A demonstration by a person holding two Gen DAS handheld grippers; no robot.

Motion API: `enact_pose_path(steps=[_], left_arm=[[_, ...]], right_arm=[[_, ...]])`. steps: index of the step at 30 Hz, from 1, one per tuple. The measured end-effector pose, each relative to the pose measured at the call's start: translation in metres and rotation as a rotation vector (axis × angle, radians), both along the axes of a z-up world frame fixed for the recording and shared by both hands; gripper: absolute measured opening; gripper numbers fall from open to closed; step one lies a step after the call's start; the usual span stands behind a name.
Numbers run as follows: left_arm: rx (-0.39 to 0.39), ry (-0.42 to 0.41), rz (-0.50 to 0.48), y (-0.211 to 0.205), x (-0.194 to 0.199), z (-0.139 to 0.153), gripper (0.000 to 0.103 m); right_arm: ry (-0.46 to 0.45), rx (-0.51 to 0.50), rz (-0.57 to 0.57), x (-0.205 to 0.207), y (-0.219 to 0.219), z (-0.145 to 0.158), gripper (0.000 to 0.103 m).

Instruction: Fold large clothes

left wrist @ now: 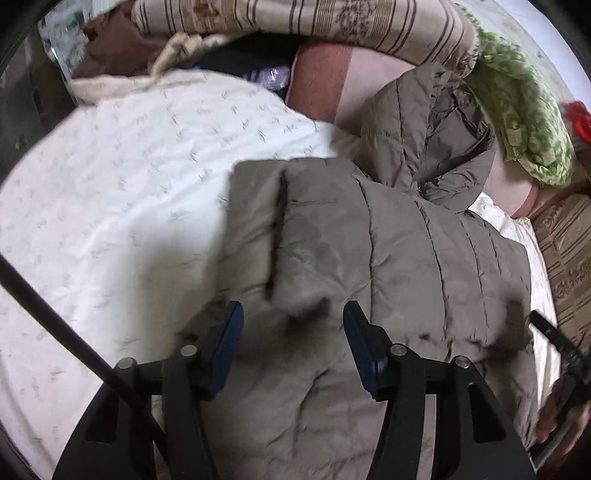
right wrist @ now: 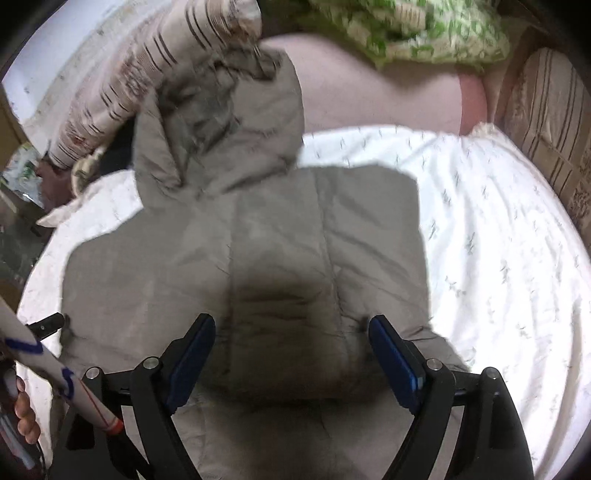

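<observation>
Both grippers, left (left wrist: 293, 332) and right (right wrist: 291, 350), hover unclenched over the jacket (right wrist: 258, 240); next, grasp its hem to fold.

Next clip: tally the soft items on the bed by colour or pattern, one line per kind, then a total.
Grey-brown quilted hooded puffer jacket: 1
White bedspread with a small grey print: 1
Beige bedding with brown stripes: 1
Green-and-white patterned fabric: 1
Pink sheet: 1
Total: 5
</observation>
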State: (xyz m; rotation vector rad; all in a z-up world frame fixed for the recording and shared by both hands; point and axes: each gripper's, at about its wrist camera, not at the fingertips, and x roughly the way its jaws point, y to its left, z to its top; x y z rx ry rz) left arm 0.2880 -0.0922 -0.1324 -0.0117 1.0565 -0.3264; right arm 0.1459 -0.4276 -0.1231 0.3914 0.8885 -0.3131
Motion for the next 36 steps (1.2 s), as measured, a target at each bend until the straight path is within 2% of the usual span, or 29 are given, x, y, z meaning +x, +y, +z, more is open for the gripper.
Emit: enact_pose_path(steps=[3,5,9,11,14,18,21,26,28,32,36], left_arm=[[0.009,-0.009,0.014,0.017,-0.011,0.000,0.055],[0.010,0.007,0.040,0.030,-0.016,-0.011,0.055],[0.021,0.100,0.104,0.053,-0.022,-0.048,0.055],[-0.007,0.105,0.115,0.060,-0.029,-0.053,0.055],[-0.001,0.053,0.105,0.057,-0.039,-0.041,0.055],[-0.024,-0.028,0.086,0.050,-0.045,-0.023,0.055],[-0.021,-0.104,0.071,0.045,-0.046,-0.012,0.055],[0.004,-0.253,0.079,0.060,-0.064,-0.014,0.055],[0.040,-0.256,0.082,0.061,-0.062,-0.021,0.055],[-0.001,-0.218,0.076,0.064,-0.051,-0.027,0.055],[0.016,-0.219,0.065,0.062,-0.042,-0.030,0.055]], right_arm=[[-0.007,0.006,0.000,-0.026,-0.002,0.004,0.089],[0.004,0.007,-0.011,-0.040,-0.001,-0.003,0.089],[0.087,0.024,-0.037,-0.057,-0.007,-0.026,0.089],[0.119,0.045,-0.048,-0.059,-0.008,-0.030,0.089],[0.089,0.078,-0.036,-0.058,-0.002,-0.009,0.089],[0.009,0.057,0.034,-0.036,0.029,0.045,0.089],[-0.029,0.018,0.088,-0.002,0.057,0.081,0.089],[-0.071,0.020,0.125,0.075,0.086,0.105,0.089],[-0.073,0.011,0.122,0.114,0.094,0.105,0.089],[-0.066,-0.003,0.057,0.190,0.095,0.095,0.089],[-0.059,-0.004,-0.010,0.255,0.091,0.084,0.089]])
